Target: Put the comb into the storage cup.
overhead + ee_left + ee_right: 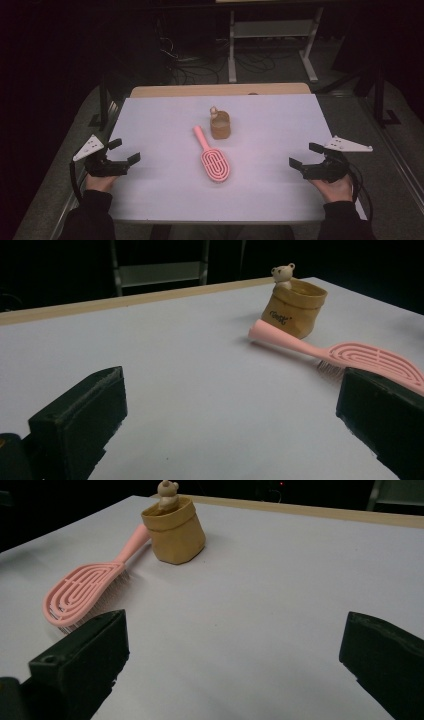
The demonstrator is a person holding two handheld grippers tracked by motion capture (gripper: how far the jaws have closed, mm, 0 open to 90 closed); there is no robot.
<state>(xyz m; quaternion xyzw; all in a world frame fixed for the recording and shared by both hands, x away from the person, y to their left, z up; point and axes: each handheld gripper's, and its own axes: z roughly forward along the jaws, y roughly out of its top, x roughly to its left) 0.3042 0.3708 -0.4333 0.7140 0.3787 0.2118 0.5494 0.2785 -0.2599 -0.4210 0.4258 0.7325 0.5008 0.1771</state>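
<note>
In the left gripper view the two black jaws rise nearest the lens, spread wide with only bare white table (pixel 190 390) between them; the right-hand jaw cuts off the far end of the pink hairbrush (pixel 350 354), so the tip of its head is hidden there. The right gripper view shows the same wide gape and nothing held, and its left-hand jaw stands before the lower rim of the brush head, whose bristles show only as a faint fringe underneath. From the high view, the left gripper (pixel 124 151) rests at the left edge of the table and the right gripper (pixel 303 155) at the right edge, both empty and well apart from the brush, each held by a hand in a dark sleeve cut off by the bottom of the frame. The hairbrush lies flat near the table's middle, bristles down, its handle pointing away toward a small brown paper-like pouch (pixel 220 125). The handle tip lies just beside the pouch; whether they touch cannot be told. A little bear figure (pixel 283 274) pokes from the pouch's back rim, its body hidden inside.
</note>
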